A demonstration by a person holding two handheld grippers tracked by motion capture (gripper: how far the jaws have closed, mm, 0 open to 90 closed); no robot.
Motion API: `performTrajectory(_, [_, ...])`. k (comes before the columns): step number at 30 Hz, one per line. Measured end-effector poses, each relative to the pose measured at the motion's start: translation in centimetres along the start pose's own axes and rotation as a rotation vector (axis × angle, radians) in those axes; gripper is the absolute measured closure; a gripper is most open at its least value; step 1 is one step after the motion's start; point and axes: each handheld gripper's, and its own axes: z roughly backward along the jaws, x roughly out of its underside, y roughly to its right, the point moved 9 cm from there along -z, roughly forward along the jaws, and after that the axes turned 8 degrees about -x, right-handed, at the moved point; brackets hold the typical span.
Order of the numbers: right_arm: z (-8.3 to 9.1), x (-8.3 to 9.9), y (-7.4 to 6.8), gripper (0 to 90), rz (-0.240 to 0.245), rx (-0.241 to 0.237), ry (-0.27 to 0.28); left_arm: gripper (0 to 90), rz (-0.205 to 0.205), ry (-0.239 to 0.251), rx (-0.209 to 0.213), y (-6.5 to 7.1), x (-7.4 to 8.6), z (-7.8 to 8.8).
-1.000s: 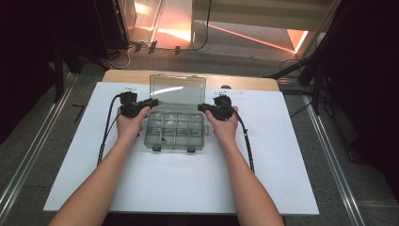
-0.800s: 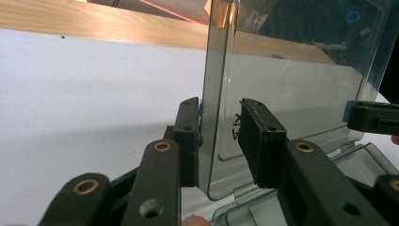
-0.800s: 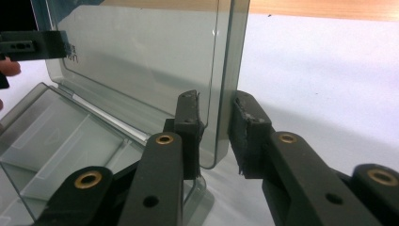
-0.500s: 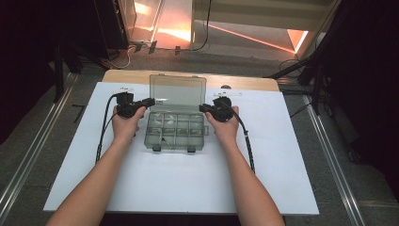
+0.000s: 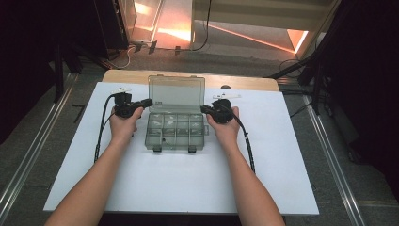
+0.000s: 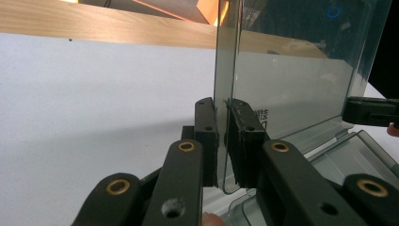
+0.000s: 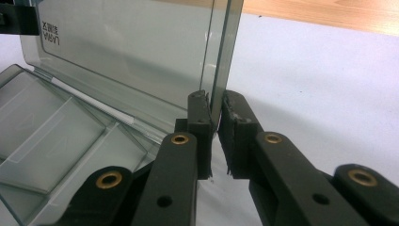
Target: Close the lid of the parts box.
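Both grippers (image 5: 149, 102) (image 5: 204, 109) nearly closed

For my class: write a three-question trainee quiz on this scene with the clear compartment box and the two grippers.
1. True or false: the lid of the compartment box stands open.
2. Which edge of the lid do the left gripper fingers close on?
3. Multiple choice: the right gripper fingers sit on A the latches, B the lid's right edge, C the table.

Key: 1 true; 2 its left edge; 3 B.
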Motion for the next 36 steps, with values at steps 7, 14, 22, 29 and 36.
performTrajectory(7, [0.3, -0.7, -0.1, 77.1, -0.012, -0.019, 0.028, 83.3, -0.045, 0.041, -0.01, 0.3, 0.0, 0.2])
performTrajectory(14, [1.8, -3.7, 0.0, 72.8, -0.05, -0.043, 0.113, 83.6, -0.094, 0.077, -0.014, 0.5, 0.0, 0.4])
performTrajectory(22, [2.1, -5.9, -0.3, 78.9, -0.053, 0.001, 0.138, 83.8, -0.112, 0.095, -0.014, 0.6, 0.0, 0.5])
performTrajectory(29, [1.6, -5.6, 0.1, 81.0, -0.1, 0.002, 0.134, 84.0, -0.128, 0.109, -0.012, 0.7, 0.0, 0.6])
performTrajectory(36, [1.8, -5.5, -0.2, 86.0, -0.056, 0.022, 0.122, 83.6, -0.096, 0.093, -0.013, 0.4, 0.2, 0.3])
